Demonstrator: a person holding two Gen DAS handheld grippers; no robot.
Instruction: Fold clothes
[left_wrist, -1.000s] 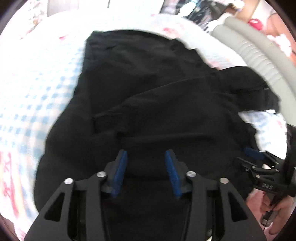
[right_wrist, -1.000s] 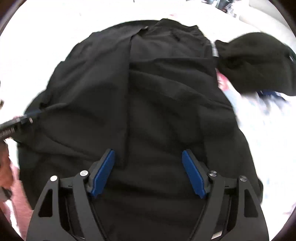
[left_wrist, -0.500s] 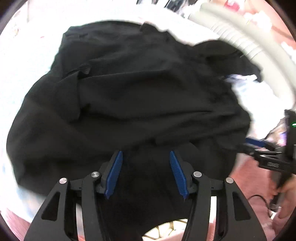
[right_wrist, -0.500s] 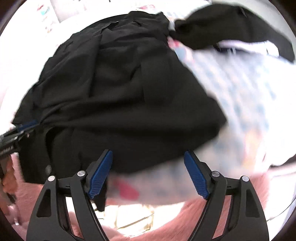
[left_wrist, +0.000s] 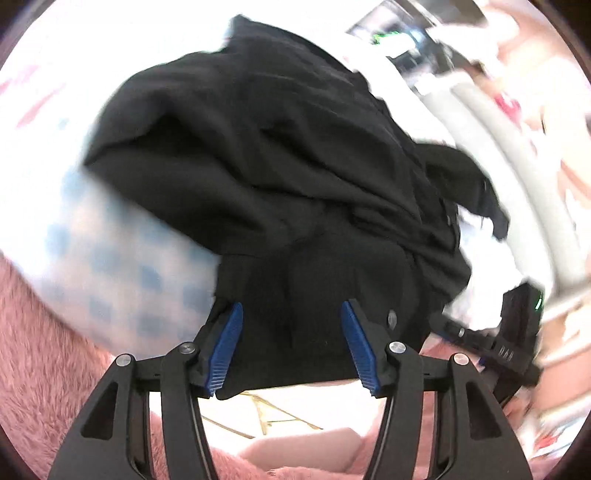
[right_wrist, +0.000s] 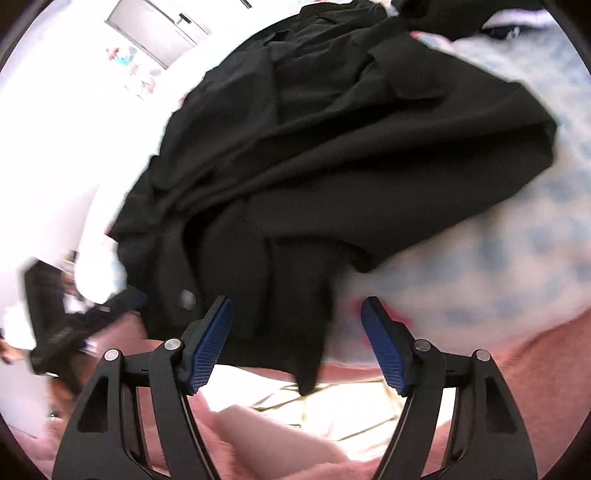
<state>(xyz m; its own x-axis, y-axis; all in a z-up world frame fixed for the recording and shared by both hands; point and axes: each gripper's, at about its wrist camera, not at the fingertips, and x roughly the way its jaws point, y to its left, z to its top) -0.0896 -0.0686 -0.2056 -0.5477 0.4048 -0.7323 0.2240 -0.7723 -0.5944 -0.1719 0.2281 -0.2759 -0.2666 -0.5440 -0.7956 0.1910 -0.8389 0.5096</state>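
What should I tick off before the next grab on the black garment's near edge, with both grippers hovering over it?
1. Left gripper free of cloth: ok, jaws opening, the black garment behind them, unpinched.
2. Right gripper free: ok, jaws closing, nothing pressed yet.
3. Near hem within reach: ok, it hangs over the bed edge in front of both grippers.
4. Garment flat: not ok, bunched in thick folds.
5. Second dark piece separate from the garment: cannot tell.
6. Checked bedcover clear of the right jaws: cannot tell, it lies close behind them.
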